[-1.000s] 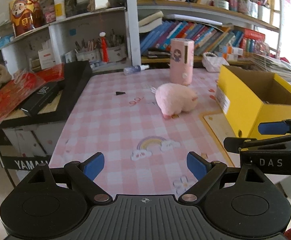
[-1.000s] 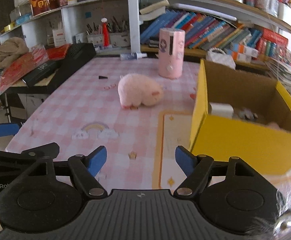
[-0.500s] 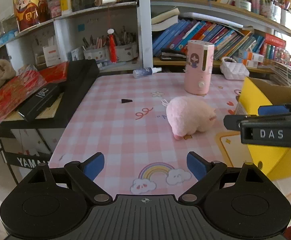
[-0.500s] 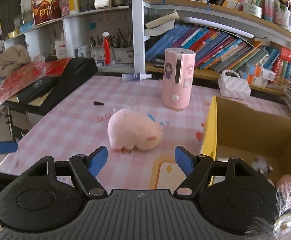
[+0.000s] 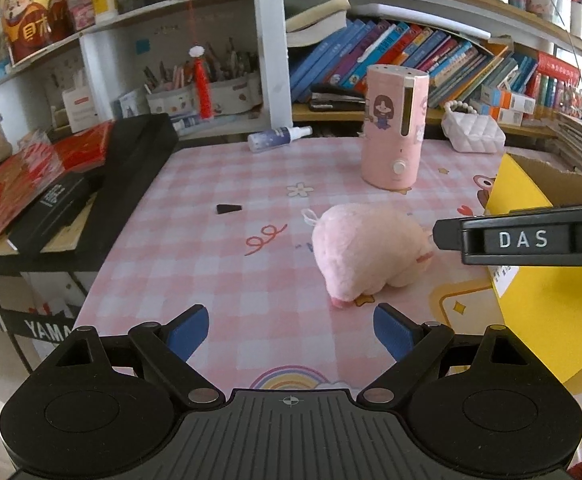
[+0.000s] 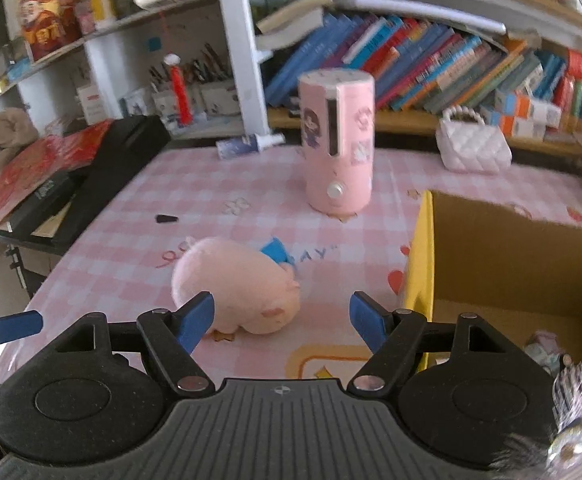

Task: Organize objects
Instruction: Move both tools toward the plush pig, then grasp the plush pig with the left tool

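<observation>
As both tilt downward, hand-held gripper [image 6: 282,319] gapes.

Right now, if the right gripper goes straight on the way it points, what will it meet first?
Probably the pink plush pig: it lies just ahead of the open right gripper, slightly to the left of centre. Depth is hard to judge.

Plush pig [image 5: 365,250] left of box [image 5: 531,300], prob. apart
</observation>
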### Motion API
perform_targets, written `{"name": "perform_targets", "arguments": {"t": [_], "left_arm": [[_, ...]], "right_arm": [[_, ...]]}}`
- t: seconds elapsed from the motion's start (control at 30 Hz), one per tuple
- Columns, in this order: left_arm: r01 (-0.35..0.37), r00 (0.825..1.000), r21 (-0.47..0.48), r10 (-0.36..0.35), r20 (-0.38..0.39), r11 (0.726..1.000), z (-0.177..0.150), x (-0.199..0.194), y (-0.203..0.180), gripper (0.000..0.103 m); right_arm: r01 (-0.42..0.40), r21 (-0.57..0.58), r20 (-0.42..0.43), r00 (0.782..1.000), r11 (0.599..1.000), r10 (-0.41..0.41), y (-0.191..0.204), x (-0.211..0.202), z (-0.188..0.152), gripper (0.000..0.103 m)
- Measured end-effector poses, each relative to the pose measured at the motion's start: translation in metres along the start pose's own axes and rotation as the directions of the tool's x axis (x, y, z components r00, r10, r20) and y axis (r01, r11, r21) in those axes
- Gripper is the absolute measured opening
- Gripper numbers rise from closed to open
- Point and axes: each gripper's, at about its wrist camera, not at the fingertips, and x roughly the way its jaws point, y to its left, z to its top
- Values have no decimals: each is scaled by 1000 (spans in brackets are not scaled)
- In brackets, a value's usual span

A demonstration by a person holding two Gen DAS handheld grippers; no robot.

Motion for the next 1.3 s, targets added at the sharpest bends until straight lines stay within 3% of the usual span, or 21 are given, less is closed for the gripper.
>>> {"name": "perform_targets", "arguments": {"t": [0.27,0.5,0.7,0.9,1.17,1.3], "left_arm": [[29,1000,34,-29,-2,999,11,16,-12,91],[52,999,119,-53,4,991,21,41,-33,96],[66,998,185,-63,-21,981,25,70,-49,96],[80,997,212,-75,-30,974,28,92,-56,96],[113,994,227,-109,-31,967,36,114,-65,96],[142,990,197,-137,-41,970,38,118,-61,86]], "right_arm": [[36,-5,-6,999,999,-36,-9,11,9,71],[86,25,7,996,996,-86,-28,16,15,71],[57,55,9,998,997,-58,-35,15,18,80],[38,47,10,999,998,-38,-39,13,19,81],[66,57,52,996,996,-69,-47,6,25,82],[67,62,58,996,996,-70,-49,5,25,82]]}}
